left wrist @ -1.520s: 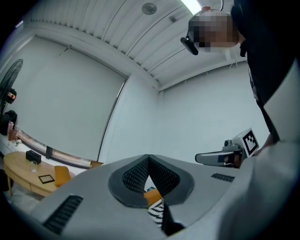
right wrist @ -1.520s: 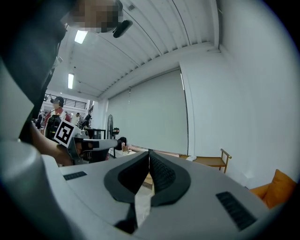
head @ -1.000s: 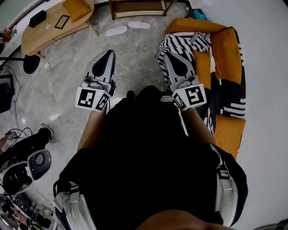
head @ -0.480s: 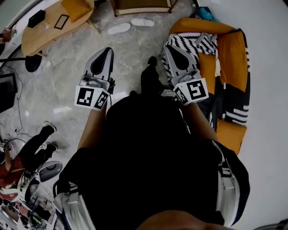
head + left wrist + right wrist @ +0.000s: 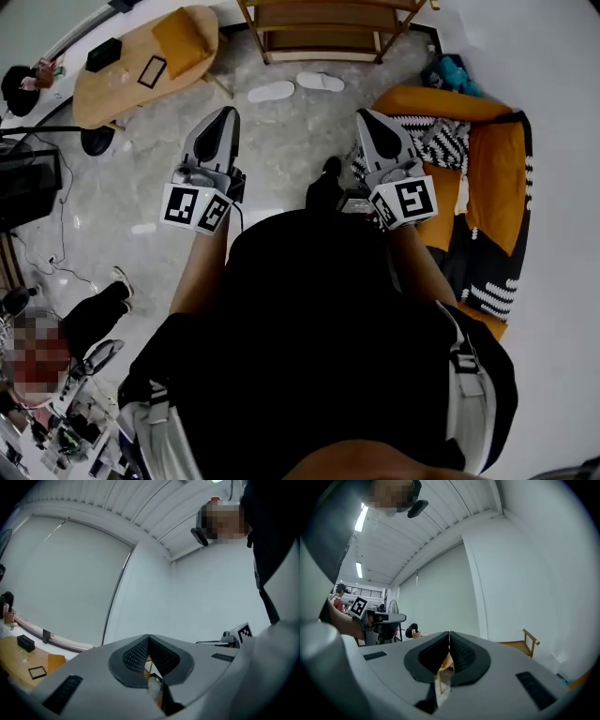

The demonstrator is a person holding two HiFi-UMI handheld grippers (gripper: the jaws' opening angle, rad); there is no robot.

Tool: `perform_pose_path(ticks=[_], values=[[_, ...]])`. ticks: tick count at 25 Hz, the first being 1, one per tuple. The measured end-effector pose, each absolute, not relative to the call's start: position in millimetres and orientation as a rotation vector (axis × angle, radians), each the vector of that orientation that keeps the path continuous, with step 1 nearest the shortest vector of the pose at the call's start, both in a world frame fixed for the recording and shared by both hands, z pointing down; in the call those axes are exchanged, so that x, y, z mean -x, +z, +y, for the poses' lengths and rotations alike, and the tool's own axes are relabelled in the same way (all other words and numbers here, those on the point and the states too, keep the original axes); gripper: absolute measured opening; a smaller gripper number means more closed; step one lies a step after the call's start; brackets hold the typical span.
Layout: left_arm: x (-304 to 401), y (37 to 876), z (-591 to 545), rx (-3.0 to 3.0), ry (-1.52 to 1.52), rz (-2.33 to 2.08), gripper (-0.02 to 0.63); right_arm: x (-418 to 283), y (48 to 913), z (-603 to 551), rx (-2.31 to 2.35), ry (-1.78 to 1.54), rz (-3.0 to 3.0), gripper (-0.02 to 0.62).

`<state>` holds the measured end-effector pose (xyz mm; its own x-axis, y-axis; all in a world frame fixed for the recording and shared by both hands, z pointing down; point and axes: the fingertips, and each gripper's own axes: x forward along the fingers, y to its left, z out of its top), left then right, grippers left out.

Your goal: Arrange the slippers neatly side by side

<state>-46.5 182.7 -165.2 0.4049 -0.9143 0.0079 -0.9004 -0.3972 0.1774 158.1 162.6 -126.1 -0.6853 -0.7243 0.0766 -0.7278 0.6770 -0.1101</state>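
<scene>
Two white slippers lie on the grey marble floor ahead of me in the head view, the left slipper [image 5: 270, 91] angled and the right slipper [image 5: 321, 82] a little apart from it, both in front of a wooden shelf. My left gripper [image 5: 222, 122] and my right gripper [image 5: 371, 125] are held level at chest height, well short of the slippers. Both are shut with nothing between the jaws, the dark pads meeting tip to tip in the left gripper view [image 5: 149, 637] and the right gripper view [image 5: 449, 633].
An orange sofa [image 5: 492, 178] with a black-and-white zigzag throw [image 5: 441, 141] stands at the right. A wooden shelf [image 5: 323, 28] stands behind the slippers, a low oval wooden table [image 5: 141, 70] at the left. Another person [image 5: 56, 337] crouches at the lower left among cables.
I have walked forward: the slippers, the shelf and the table have come nearer and lower in the head view, and the sofa has slid back along my right. Both grippers stay shut and empty.
</scene>
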Motion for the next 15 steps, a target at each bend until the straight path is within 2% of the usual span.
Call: perform_pose_path(ticks=[15], values=[[60.1, -133.0, 37.0, -2.408, 0.074, -1.733, 0.014, -167.4, -99.7, 19.5, -1.1, 0.269, -2.923, 0.032]])
